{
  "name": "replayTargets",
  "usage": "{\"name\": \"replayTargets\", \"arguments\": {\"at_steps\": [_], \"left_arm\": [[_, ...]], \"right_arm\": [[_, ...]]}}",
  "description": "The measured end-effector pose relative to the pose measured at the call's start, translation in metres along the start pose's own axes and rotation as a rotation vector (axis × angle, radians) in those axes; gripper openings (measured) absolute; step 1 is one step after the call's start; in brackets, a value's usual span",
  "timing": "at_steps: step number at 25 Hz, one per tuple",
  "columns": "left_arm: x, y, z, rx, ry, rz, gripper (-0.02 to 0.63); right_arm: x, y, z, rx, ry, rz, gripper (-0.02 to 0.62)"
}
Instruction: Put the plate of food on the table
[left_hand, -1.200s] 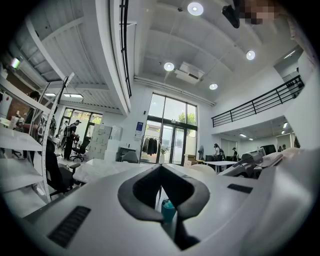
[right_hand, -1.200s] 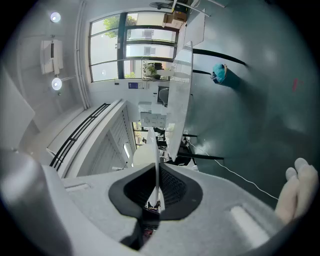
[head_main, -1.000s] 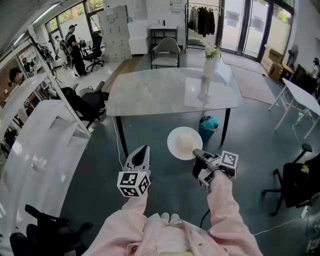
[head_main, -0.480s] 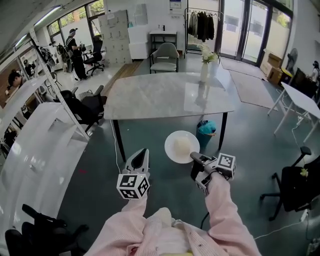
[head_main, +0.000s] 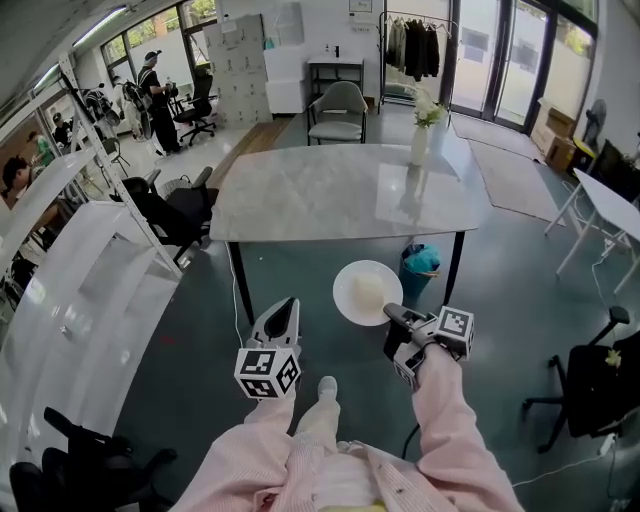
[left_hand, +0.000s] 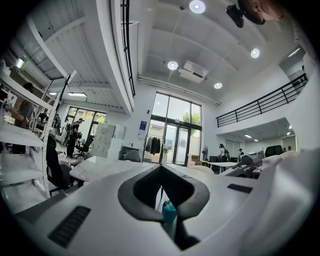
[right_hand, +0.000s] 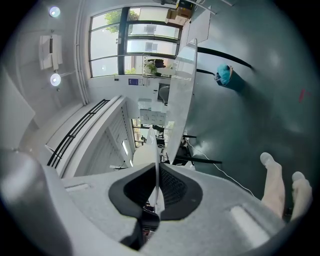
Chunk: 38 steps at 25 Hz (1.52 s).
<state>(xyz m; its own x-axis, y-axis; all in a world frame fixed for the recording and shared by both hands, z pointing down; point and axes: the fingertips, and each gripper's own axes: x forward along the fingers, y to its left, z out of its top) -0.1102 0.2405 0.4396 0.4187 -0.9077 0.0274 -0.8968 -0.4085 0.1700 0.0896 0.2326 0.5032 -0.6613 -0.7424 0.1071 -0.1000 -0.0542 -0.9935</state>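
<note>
Plate of food (head_main: 344, 291): white and round, with a pale mound of food (head_main: 369, 290) at its centre. It is held in the air over the grey floor (head_main: 500, 290), just short of the near edge of the marble worktop (head_main: 330, 190). It is not on the worktop.

Right tongs (head_main: 392, 312): almost fully closed, clamped on the plate's rim at the side away from the worktop. The right gripper view shows the rim edge-on, pinched between the two dark pads (right_hand: 172, 187).

Left tongs (head_main: 287, 305): tips together with nothing between them. They sit short of the worktop's near edge, to the left of the plate and apart from it.

Vase of white flowers (head_main: 421, 135): upright on the worktop, near its far right corner.

Teal bin (head_main: 421, 262): on the floor below the worktop's near right edge, beside the right leg.

Grey armchair (head_main: 337, 108): beyond the worktop's far edge.

Black office chair (head_main: 175, 210): at the worktop's left end.

Shoe (head_main: 326, 386): the wearer's own, on the floor on the near side of the worktop.
</note>
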Motion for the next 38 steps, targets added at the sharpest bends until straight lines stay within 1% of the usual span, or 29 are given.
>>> {"name": "replayTargets", "arguments": {"at_steps": [4, 10, 13, 16, 20, 23, 30, 38], "left_arm": [[0.039, 0.021, 0.002, -0.007, 0.004, 0.003, -0.002], [0.117, 0.055, 0.009, -0.019, 0.015, -0.015, -0.002], [0.154, 0.074, 0.011, -0.019, 0.03, -0.026, -0.002], [0.186, 0.097, 0.017, -0.024, 0.041, -0.035, -0.002], [0.224, 0.115, 0.021, -0.033, 0.054, -0.054, -0.002], [0.248, 0.125, 0.024, -0.029, 0.055, -0.068, -0.002], [0.285, 0.15, 0.025, -0.039, 0.067, -0.072, -0.002], [0.331, 0.169, 0.017, -0.056, 0.096, -0.062, -0.002]], "right_arm": [[0.031, -0.001, 0.027, 0.002, 0.001, -0.008, 0.014], [0.092, 0.001, 0.077, -0.009, 0.001, -0.026, 0.015], [0.124, 0.003, 0.104, -0.023, -0.004, -0.018, 0.014], [0.156, 0.008, 0.122, -0.007, -0.016, -0.015, 0.015], [0.187, 0.014, 0.144, 0.007, -0.021, -0.004, 0.015], [0.207, 0.015, 0.16, 0.012, -0.03, -0.008, 0.015], [0.245, 0.024, 0.19, 0.009, -0.038, 0.012, 0.015], [0.276, 0.01, 0.227, 0.028, -0.043, -0.007, 0.015]]}}
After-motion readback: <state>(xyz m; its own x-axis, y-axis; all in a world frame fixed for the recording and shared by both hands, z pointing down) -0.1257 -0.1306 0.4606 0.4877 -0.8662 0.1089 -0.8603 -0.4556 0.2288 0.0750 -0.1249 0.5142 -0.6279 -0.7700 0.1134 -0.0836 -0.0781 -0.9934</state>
